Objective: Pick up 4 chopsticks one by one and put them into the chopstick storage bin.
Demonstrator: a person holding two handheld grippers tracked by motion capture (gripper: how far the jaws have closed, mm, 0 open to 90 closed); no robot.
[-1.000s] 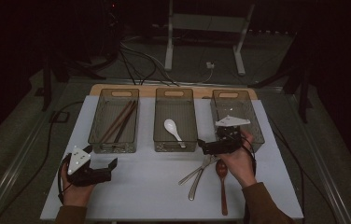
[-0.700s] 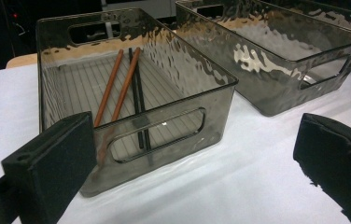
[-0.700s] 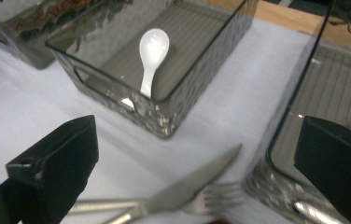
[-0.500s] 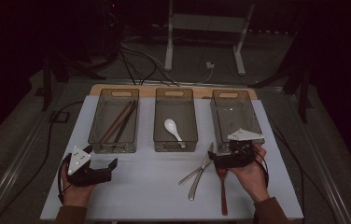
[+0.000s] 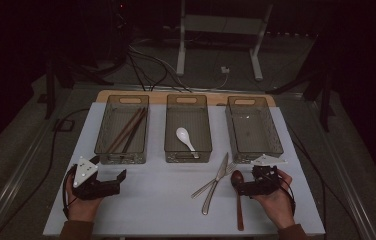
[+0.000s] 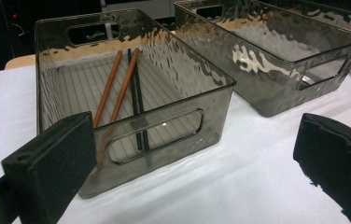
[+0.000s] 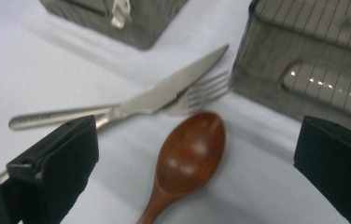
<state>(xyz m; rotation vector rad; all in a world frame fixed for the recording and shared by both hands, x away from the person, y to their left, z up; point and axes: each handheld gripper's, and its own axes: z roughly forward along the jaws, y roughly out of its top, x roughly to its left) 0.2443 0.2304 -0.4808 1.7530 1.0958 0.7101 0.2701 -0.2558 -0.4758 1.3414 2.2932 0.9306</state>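
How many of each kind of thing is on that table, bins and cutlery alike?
Bins: 3, left, middle, right
Chopsticks: 3
Spoons: 2, a white one and a wooden one
Knife: 1
Fork: 1
Total: 10

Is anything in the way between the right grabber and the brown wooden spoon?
No. The right gripper is open with the wooden spoon lying on bare table between its jaws. The knife and fork lie just past the spoon's bowl, not in front of it.
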